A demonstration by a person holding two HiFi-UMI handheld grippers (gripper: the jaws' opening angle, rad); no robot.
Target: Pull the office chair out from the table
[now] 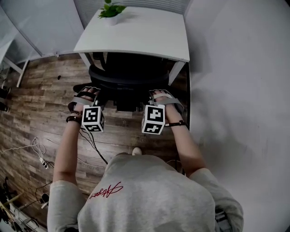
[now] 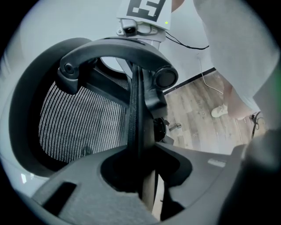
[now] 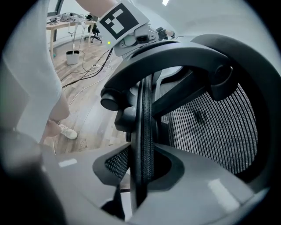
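Note:
A black mesh office chair [image 1: 122, 77] stands tucked partly under the white table [image 1: 149, 36], its backrest toward me. My left gripper [image 1: 96, 99] is shut on the backrest's left edge, my right gripper [image 1: 152, 97] on its right edge. In the left gripper view the backrest rim [image 2: 137, 110] runs upright between the jaws of the left gripper [image 2: 140, 176], mesh to its left and the curved headrest bar [image 2: 114, 46] above. The right gripper view mirrors this: the rim [image 3: 144, 114] sits clamped in the right gripper [image 3: 141, 176]. The seat and the wheels are hidden.
A potted plant [image 1: 111, 11] stands on the table's far left. A white wall [image 1: 240, 90] runs close along the right. Cables [image 1: 90, 140] and a power strip [image 1: 43, 161] lie on the wood floor to my left. My shoe [image 1: 136, 151] is behind the chair.

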